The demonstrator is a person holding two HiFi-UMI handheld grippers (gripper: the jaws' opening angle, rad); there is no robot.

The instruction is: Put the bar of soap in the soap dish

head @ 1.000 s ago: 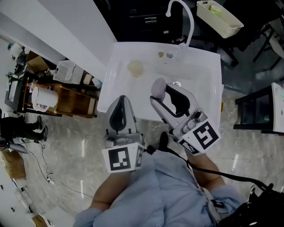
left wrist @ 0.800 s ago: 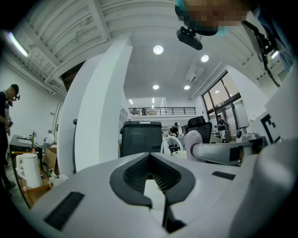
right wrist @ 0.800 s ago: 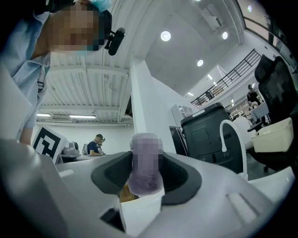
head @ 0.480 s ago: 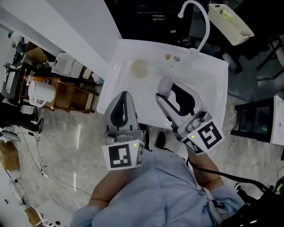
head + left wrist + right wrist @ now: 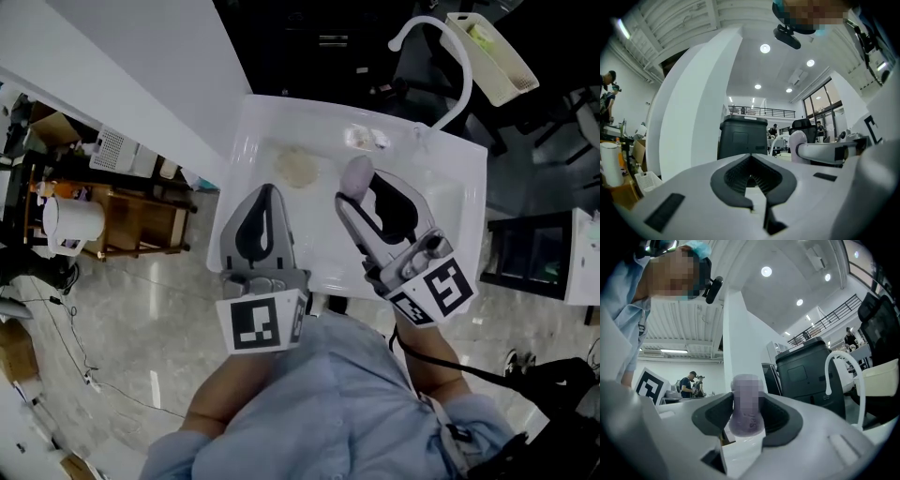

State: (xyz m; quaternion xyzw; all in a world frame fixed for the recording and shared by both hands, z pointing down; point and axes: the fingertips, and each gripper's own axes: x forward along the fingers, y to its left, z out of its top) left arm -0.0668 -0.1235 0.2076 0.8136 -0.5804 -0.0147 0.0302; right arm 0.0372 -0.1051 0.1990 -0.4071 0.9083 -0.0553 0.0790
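Note:
A lilac bar of soap (image 5: pixel 354 174) stands on end between the jaws of my right gripper (image 5: pixel 360 184), which is shut on it above the middle of the white basin (image 5: pixel 450 202). In the right gripper view the soap (image 5: pixel 746 420) fills the gap between the dark pads of the gripper (image 5: pixel 747 404). A round pale beige dish-like thing (image 5: pixel 298 167) lies on the basin's back left part, left of the soap. My left gripper (image 5: pixel 263 195) hovers over the basin's near left edge, shut and empty; its pads (image 5: pixel 740 176) meet.
A curved white faucet (image 5: pixel 453 52) rises at the basin's back right, with small blurred items (image 5: pixel 366 138) beside its base. A white bin (image 5: pixel 492 52) sits beyond. A wooden shelf (image 5: pixel 141 220) stands to the left on the floor, a black frame (image 5: pixel 525 253) to the right.
The right gripper has carried the soap a little farther over the basin, toward the round beige thing. The left gripper has edged forward too. Both stay shut.

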